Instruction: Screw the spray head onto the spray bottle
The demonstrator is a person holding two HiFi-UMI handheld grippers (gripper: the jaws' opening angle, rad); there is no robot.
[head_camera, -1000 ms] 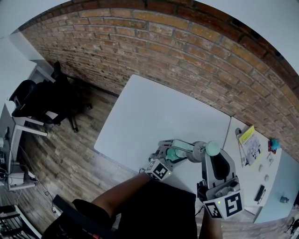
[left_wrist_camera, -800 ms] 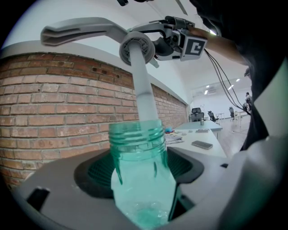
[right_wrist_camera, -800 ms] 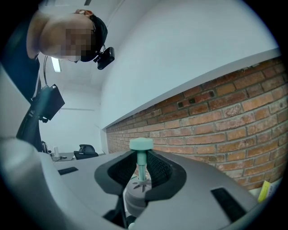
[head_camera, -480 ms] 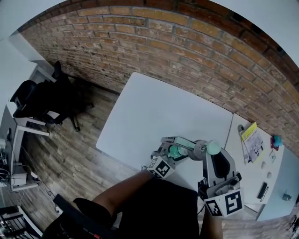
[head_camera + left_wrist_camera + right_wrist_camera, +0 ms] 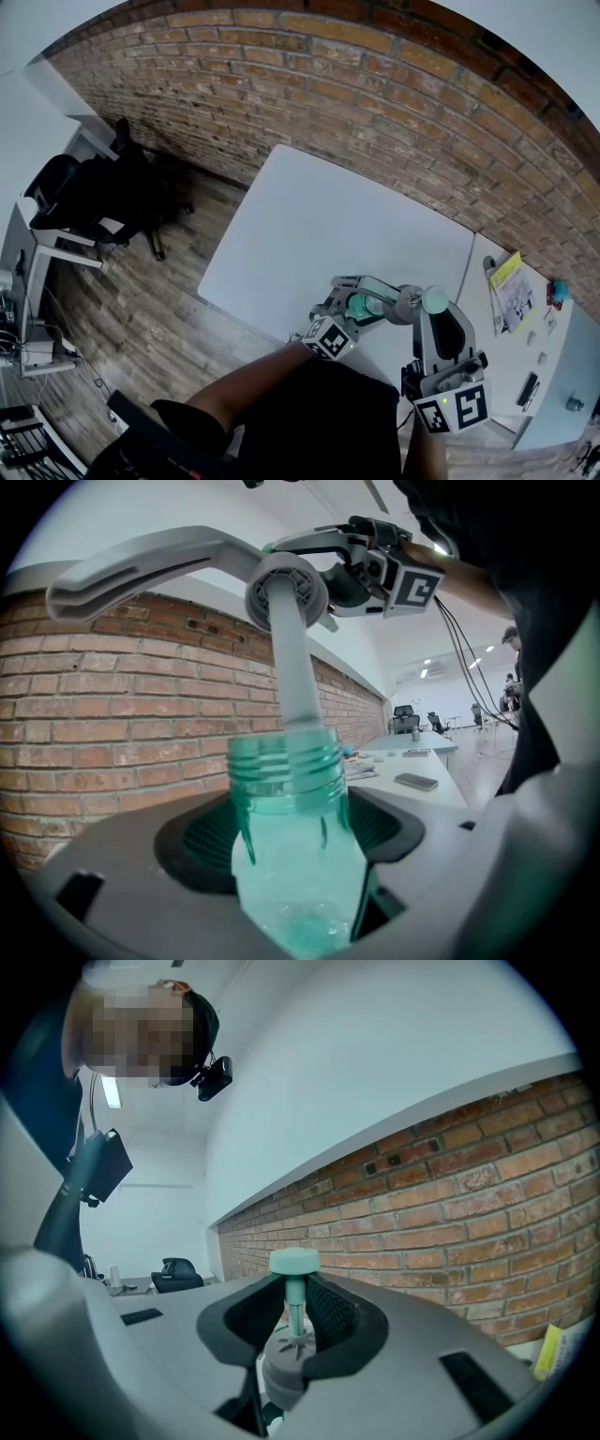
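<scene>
The brick wall arcs across the top of the head view. Below it the white table fills the centre. A black chair stands on the wood floor at the left edge. A second table at lower right carries a yellow booklet. Only this view gives that layout and shows both grippers side by side above the table's near edge.

The left gripper sits just left of the right gripper, and the two meet low in the centre of the frame.

The left gripper view alone shows the green bottle close up. It is clamped by its body between the left jaws, and its threaded neck is bare and upright at centre frame. The clear tube slants down from the top of the frame into the bottle's mouth. The grey collar at the tube's upper end hangs well above the neck and apart from the threads.

The right gripper view shows what the others hide. The right jaws are clenched on the spray head at that ribbed collar, low in the centre. The thin stem and the round green cap rise above the pads. The bottle cannot be made out in this view.
</scene>
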